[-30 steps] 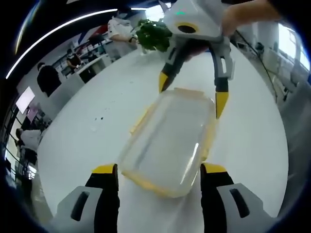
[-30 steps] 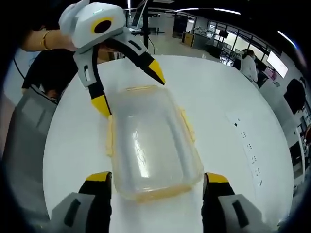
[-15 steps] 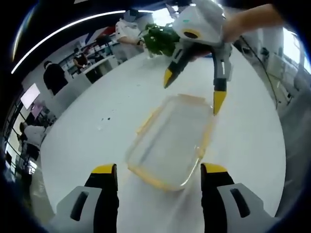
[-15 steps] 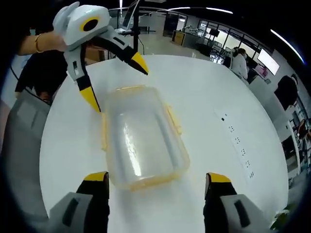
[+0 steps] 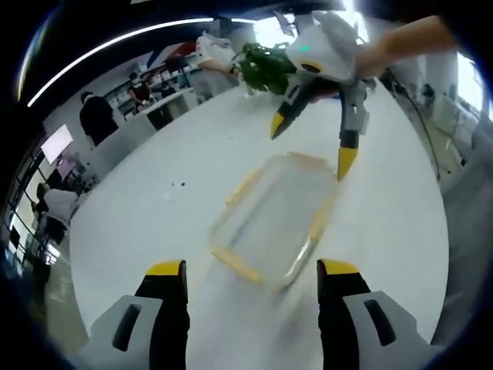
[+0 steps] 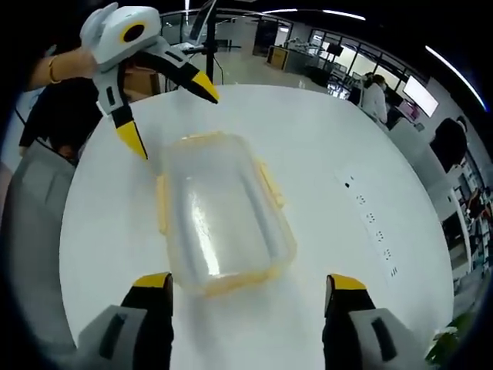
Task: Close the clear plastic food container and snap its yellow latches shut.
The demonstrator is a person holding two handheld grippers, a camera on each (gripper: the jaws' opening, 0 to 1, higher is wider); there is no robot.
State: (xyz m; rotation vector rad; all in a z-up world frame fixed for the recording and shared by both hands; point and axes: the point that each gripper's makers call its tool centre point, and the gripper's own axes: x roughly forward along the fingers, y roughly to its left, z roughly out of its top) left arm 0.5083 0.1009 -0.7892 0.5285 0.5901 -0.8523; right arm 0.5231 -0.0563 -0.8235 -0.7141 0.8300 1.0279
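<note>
Clear container point(image 6: 222, 223) sits lid-on mid-worktop point(image 6: 323, 154), yellow latches point(image 6: 162, 202) flared out. Right gripper point(image 6: 248, 289) wide open just short of it; left gripper point(image 6: 171, 109) open above its far end.

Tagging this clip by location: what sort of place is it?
Probably an open-plan office or lab: ceiling strip lights, people at desks behind, and a wall screen. The container sits on a round white table.

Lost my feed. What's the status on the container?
Left tool and right tool both open, hovering clear. Clear food container lidded on white table, yellow latches lying flat. Nothing in the way.
</note>
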